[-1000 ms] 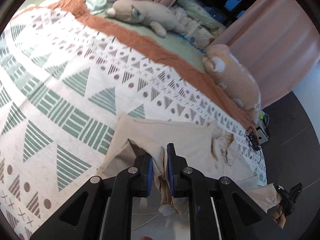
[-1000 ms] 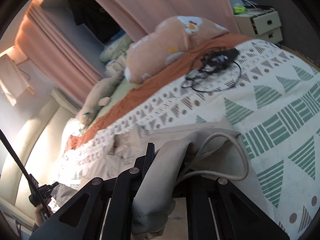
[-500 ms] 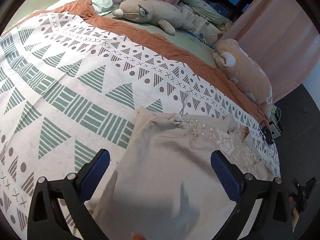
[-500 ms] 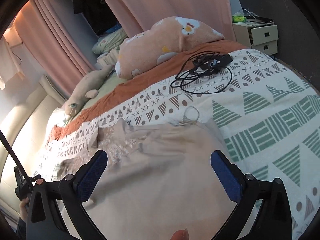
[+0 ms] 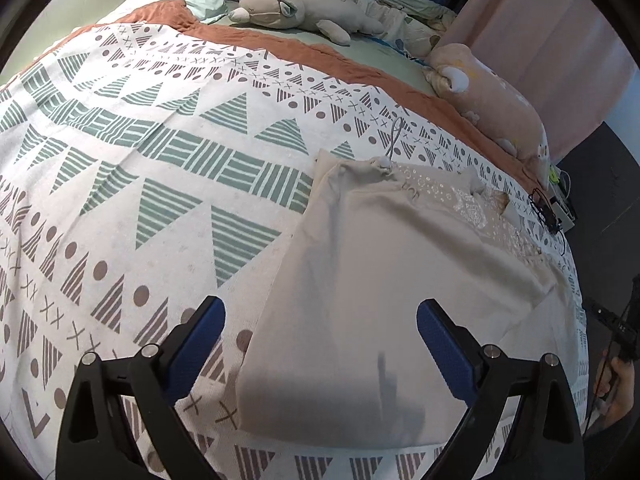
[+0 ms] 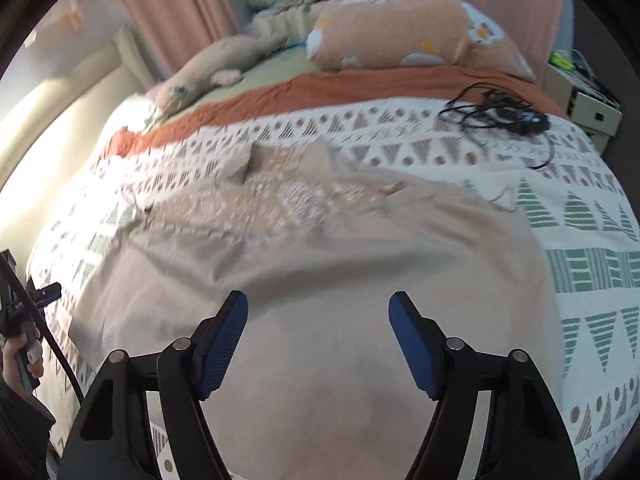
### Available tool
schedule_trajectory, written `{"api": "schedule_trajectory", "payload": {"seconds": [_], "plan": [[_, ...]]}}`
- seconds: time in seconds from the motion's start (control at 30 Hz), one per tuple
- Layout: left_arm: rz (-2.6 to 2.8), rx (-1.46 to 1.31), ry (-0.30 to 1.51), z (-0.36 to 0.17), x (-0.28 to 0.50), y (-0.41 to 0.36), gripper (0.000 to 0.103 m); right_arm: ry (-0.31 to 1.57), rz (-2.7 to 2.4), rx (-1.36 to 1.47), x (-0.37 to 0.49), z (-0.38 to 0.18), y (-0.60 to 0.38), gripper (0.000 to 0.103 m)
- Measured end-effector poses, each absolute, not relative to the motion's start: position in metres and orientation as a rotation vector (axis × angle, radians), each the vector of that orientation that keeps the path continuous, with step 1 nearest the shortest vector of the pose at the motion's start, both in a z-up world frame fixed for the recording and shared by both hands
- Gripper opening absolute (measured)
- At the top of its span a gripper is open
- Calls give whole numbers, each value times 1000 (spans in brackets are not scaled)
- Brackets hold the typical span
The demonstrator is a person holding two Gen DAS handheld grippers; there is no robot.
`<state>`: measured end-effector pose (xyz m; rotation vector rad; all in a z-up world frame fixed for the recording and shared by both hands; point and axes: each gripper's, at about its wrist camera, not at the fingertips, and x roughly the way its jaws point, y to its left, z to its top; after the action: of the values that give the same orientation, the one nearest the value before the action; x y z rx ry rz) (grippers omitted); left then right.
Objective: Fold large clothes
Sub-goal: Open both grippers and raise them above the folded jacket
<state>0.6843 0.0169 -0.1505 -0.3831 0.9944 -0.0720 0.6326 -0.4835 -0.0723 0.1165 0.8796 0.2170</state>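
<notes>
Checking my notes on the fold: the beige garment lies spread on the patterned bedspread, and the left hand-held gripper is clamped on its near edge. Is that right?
Not quite. The beige garment does lie spread on the patterned bedspread, but the left hand-held gripper is not clamped on it: the left wrist view shows its jaws wide apart above the cloth, closing slightly, the pads pressing on nothing.

Both wrist views look steeply down, close over the same beige garment (image 5: 384, 280) on the bed (image 5: 160, 168).

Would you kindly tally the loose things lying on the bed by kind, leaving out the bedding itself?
Beige garments: 1
Plush toys: 2, one grey-beige, one peach
Black cable bundles: 1
Total: 4
</notes>
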Motion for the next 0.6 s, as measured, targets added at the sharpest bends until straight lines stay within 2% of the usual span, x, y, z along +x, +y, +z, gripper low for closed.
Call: {"api": "schedule_trajectory", "payload": {"seconds": [0.13, 0.2, 0.27, 0.33, 0.4, 0.6], "plan": [[-69, -378, 1023, -166, 671, 18, 98, 945, 281, 39, 646, -86, -440, 64], [-66, -358, 1048, -176, 667, 15, 94, 975, 293, -8, 654, -96, -419, 62], [-65, -337, 1077, -186, 665, 10, 92, 1018, 294, -52, 666, -109, -398, 55], [-59, -306, 1103, -195, 665, 5, 90, 1071, 278, -74, 682, -124, -384, 44], [-48, -284, 1124, -203, 666, 2, 89, 1118, 251, -71, 699, -140, -376, 38], [-37, -279, 1133, -213, 669, 3, 88, 1076, 185, -72, 737, -146, -368, 36]]}}
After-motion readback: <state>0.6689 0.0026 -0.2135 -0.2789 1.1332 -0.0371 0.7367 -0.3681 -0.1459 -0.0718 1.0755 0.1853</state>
